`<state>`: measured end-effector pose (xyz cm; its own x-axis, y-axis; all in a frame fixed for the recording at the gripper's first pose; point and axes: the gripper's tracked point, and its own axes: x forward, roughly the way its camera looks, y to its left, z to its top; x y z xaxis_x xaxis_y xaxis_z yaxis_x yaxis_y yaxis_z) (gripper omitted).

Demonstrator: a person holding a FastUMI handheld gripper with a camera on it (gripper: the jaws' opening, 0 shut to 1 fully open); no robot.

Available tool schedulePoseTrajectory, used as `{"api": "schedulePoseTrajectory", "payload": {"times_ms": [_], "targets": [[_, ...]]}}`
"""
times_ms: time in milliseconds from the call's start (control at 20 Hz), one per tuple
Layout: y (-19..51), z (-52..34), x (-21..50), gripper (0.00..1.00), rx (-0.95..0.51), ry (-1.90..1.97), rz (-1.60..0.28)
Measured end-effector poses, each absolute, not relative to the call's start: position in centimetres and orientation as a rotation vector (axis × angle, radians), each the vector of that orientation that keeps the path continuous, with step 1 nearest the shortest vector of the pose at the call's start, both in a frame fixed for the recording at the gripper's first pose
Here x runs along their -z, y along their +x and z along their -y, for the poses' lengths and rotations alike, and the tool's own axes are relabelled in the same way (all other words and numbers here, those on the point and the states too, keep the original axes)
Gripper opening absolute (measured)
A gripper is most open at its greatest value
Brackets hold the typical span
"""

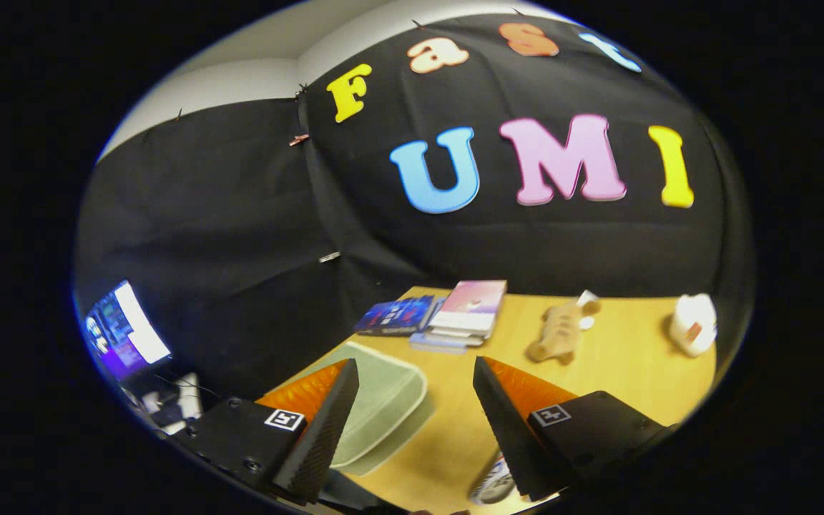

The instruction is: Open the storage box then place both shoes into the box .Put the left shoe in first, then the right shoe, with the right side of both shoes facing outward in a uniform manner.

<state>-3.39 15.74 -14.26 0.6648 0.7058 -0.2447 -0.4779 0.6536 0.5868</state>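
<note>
Booth wall (pixel 240 236): black cloth is filling the upper and middle of the frame, with a pale strip of room showing above it at the upper left.
Table (pixel 619 372): a light wooden top is spreading across the lower right of the frame, running under the fingers.
Gripper (pixel 415 383): its two fingers are rising from the bottom of the frame, standing wide apart and released, gripping nothing; bare tabletop is showing in the gap between them.
Storage box (pixel 383 408): a pale green, rounded-cornered box is lying at lower centre-left, just beside and partly behind the left finger, its lid looking closed.
Books (pixel 466 311): a small stack is sitting at the table's far edge, centre of the frame, beyond the fingers, with a dark blue one just left of it.
Screen (pixel 122 332): a lit monitor is glowing at the lower left.
White object (pixel 694 323): resting at the far right of the table.
Toy (pixel 558 329): a tan figure is lying between the books and the white object.
Shoe (pixel 494 483): what may be part of one is peeking out at the bottom, beside the right finger; too little is showing to tell.
</note>
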Motion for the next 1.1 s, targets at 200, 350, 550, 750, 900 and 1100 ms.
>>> {"api": "schedulePoseTrajectory", "payload": {"times_ms": [200, 350, 550, 750, 900, 1100], "targets": [[-4.8, -19.9, 18.8, 0.99, -0.84, 0.742, -0.68], [-5.5, -22.2, 22.1, 0.99, -0.912, 0.838, -0.798], [-6.6, -24.7, 26.3, 0.99, -0.994, 1.017, -0.967], [-8.4, -26.6, 28.9, 0.97, -1.043, 1.157, -1.116], [-9.2, -27.4, 28.9, 0.97, -1.096, 1.306, -1.197], [-9.6, -28.6, 27.2, 0.97, -1.158, 1.494, -1.228]]}}
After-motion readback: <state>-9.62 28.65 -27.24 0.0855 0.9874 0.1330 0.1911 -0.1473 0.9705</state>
